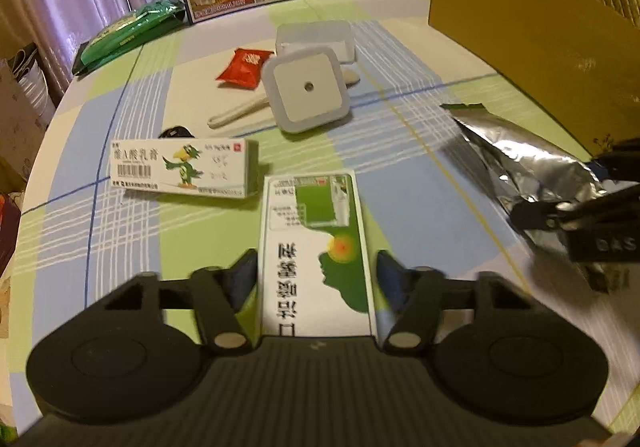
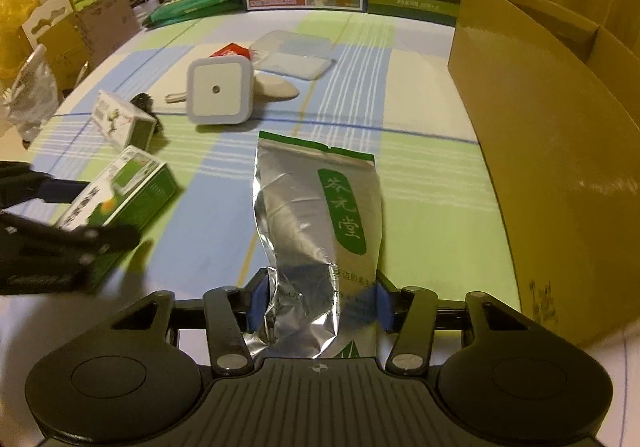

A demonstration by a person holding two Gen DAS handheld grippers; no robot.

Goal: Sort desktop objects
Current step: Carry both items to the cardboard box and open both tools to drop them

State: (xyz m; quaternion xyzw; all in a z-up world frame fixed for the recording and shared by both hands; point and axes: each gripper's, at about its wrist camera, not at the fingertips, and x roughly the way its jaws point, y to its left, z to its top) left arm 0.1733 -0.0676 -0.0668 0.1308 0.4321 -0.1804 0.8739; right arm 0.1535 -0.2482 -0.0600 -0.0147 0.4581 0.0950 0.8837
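Right wrist view: our right gripper point(image 2: 316, 299) is clamping the crinkled silver foil pouch point(image 2: 316, 215) just left of the brown cardboard box point(image 2: 552, 151). Our left gripper point(image 1: 316, 271) is straddling the green-and-white carton point(image 1: 316, 247), farther left of that box, contact unclear. We are judging both picks underway; next, carrying them boxward.

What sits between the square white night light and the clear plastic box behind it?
A pale spoon-like utensil lies between the night light and the clear box, its handle hidden behind the light; the right wrist view shows it best.
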